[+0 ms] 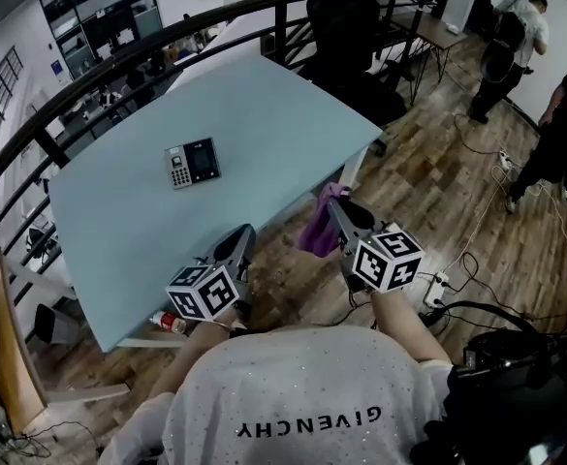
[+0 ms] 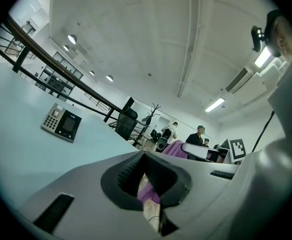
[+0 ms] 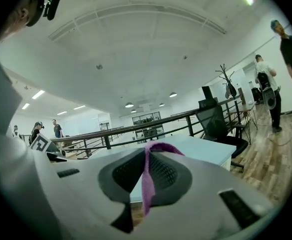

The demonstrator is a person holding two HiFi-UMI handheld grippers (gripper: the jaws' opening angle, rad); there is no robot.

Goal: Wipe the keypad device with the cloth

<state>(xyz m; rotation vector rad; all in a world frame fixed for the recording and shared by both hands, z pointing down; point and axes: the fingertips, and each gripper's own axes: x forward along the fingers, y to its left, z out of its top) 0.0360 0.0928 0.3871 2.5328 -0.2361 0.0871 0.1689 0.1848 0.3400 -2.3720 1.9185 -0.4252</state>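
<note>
The keypad device point(image 1: 191, 163) is grey with a dark screen and lies flat near the middle of the pale blue table point(image 1: 264, 114). In the left gripper view the keypad device point(image 2: 62, 122) shows far off to the left. My right gripper point(image 1: 335, 207) hangs off the table's near edge, shut on a purple cloth point(image 1: 319, 224) that droops from its tips. A strip of the cloth point(image 3: 146, 184) runs between the pads of the right gripper point(image 3: 148, 151). My left gripper point(image 1: 243, 233) hovers at the near table edge. The left gripper point(image 2: 143, 156) is shut and holds nothing.
A black railing point(image 1: 118, 61) runs along the table's far side, and a black office chair point(image 1: 351, 27) stands beyond it. People point(image 1: 511, 46) stand at the right on the wood floor, among cables and a power strip point(image 1: 436, 284). A red can point(image 1: 167, 322) lies under the table's near corner.
</note>
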